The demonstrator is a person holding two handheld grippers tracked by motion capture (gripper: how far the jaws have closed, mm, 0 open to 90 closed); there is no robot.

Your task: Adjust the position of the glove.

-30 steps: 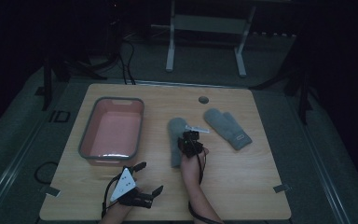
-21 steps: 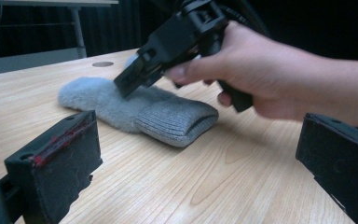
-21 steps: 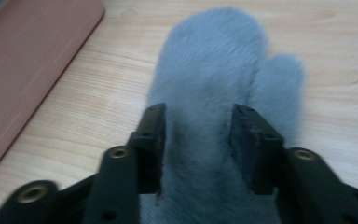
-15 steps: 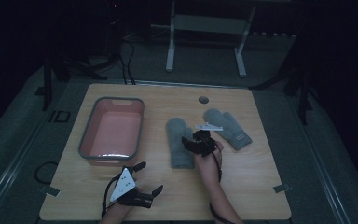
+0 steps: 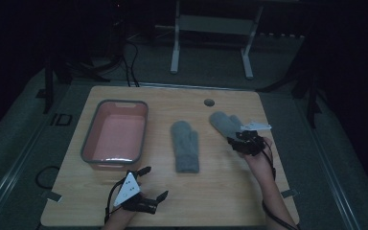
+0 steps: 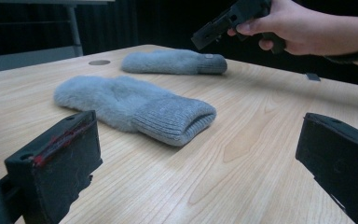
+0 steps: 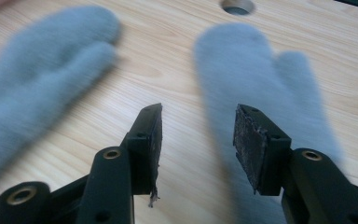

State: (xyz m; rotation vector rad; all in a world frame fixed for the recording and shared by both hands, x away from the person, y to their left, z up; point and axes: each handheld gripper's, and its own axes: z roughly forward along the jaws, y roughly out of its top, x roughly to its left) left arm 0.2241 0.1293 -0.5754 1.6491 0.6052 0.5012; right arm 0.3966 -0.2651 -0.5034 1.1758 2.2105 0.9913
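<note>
Both mittens blurred in right gripper view; far mitten (image 5: 223,121) cuff hidden behind right gripper (image 5: 243,143).

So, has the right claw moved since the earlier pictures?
Yes. In the high view the right claw has gone from the middle mitten to the right, to the far mitten; its jaws have just been closing, nothing between them.

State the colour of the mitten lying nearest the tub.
Grey; the mitten shows best in the left gripper view.
</note>
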